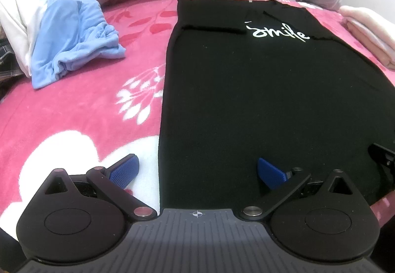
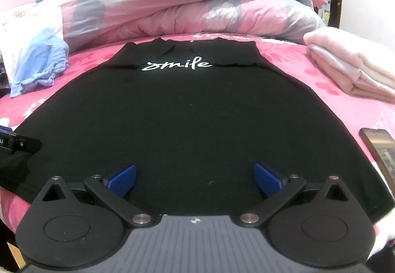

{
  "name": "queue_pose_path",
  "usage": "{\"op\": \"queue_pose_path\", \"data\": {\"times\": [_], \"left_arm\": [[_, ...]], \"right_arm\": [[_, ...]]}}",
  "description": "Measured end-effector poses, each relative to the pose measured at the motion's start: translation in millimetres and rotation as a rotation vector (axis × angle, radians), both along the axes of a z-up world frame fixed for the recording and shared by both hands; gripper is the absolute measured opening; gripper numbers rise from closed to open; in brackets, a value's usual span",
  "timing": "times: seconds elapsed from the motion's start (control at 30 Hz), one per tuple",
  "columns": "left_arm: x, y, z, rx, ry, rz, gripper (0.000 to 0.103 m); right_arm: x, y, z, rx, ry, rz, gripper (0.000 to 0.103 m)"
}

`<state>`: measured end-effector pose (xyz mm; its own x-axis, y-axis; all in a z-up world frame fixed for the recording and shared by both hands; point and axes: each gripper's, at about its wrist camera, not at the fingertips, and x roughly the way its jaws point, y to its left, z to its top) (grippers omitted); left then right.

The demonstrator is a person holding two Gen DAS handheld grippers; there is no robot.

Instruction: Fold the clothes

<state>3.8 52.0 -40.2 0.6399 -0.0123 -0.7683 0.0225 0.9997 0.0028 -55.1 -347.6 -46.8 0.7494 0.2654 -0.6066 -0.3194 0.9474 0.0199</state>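
1. The black shirt lies flat on the bed, which has a pink flowered cover. Both sleeves are folded in over the chest, and the white word "smile" shows between them. The neck end points toward the rolled-up pink and grey quilt at the far side.
2. The left tool has its two blue pads wide apart and holds nothing. It sits low at the near left edge of the shirt. One pad is over the white patch of the cover, and the other is over black cloth.
3. The right tool also has its pads wide apart and holds nothing. Both pads are over black cloth near the hem. I cannot tell whether they touch it.
4. Each wrist view catches a black part of the other tool at the picture edge, so the two are close side by side at the near end of the shirt.
5. A crumpled light blue garment lies to the left of the shirt, apart from it and leaning on a white pile.
6. A folded pale pink blanket lies to the right of the shirt, apart from it.
7. A phone lies on the cover just off the shirt's near right edge.
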Motion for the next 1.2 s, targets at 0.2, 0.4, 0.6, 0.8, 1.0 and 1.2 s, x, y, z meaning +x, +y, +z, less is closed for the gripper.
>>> {"op": "queue_pose_path", "data": {"times": [0.2,0.4,0.6,0.8,1.0,1.2], "left_arm": [[0.8,-0.6,0.0,0.002,0.004,0.003,0.103],[1.1,-1.4,0.1,0.002,0.007,0.005,0.103],[0.8,-1.0,-0.2,-0.004,0.008,0.009,0.103],[1.2,-0.9,-0.1,-0.005,0.013,0.013,0.103],[1.9,-0.5,-0.7,-0.009,0.021,0.019,0.103],[5.0,-1.0,0.2,-0.007,0.041,0.023,0.103]], "right_arm": [[-0.7,-1.9,0.2,0.007,0.005,0.0,0.103],[-1.2,-1.2,-0.3,0.003,0.01,-0.003,0.103],[-4.1,-1.6,-2.6,0.002,-0.008,-0.006,0.103],[-3.1,-3.0,-1.2,0.003,-0.006,-0.005,0.103],[-3.9,-3.0,-2.5,0.001,-0.018,-0.006,0.103],[-7.1,-4.9,-5.9,0.011,-0.046,-0.006,0.103]]}}
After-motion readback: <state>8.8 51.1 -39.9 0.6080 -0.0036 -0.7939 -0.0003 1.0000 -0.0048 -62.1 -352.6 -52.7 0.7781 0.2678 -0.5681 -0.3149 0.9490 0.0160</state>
